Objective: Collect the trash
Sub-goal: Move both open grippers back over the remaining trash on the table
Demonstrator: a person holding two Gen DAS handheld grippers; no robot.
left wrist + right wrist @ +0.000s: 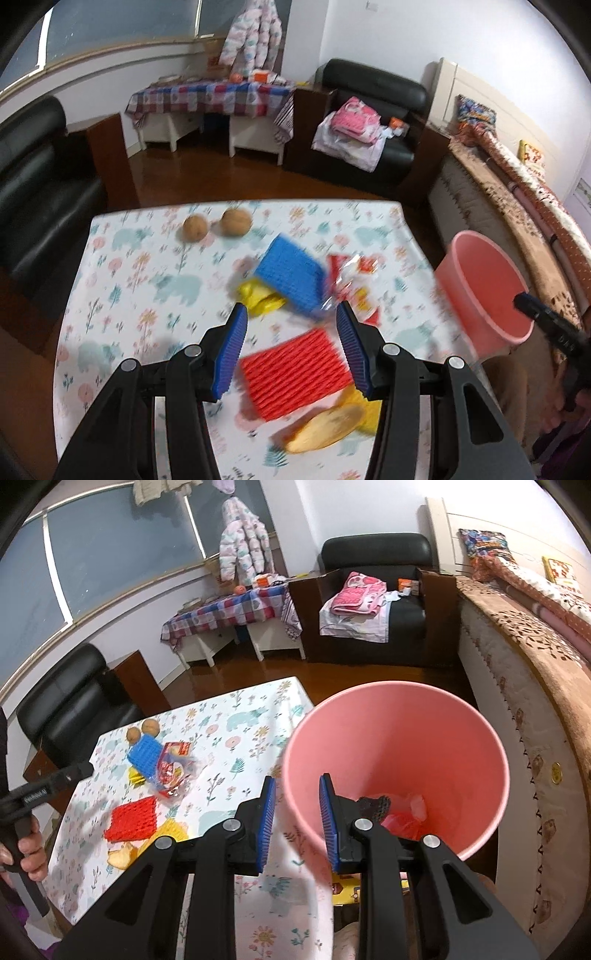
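Starting at the left of the left wrist view: your left gripper [291,314] hangs over the table [122,295] with its jaws spread wide and nothing between the pads. Toward the upper left of the cloth sit two walnuts [216,225]; they may not be trash, so a careless sweep could roll them off the far edge.

Moving to the centre, the trash is heaped together: a yellow wrapper [258,299] lies half under a blue block plate [291,273], and a clear snack bag [351,280] leans against that plate's right side. Because the pieces overlap and touch, closing on the wrapper could drag the blue plate along, and the slick bag could slip from the pads. The view is smeared with motion blur, so you risk misjudging where the pads will land.

Lower in the frame, a red block plate [295,373] lies between and under the jaws, with a yellow plate [364,406] and a peel-like scrap [325,428] at its lower right edge. Scooping the scrap could shove it off the near side of the table.

At the right, your right gripper [297,808] pinches the near rim of the pink bucket [399,738], one pad outside and one inside, some trash already at the bottom. The hold is on a thin wall at one side only, so the bucket could tilt, swing or slip, and drops could then miss its mouth.
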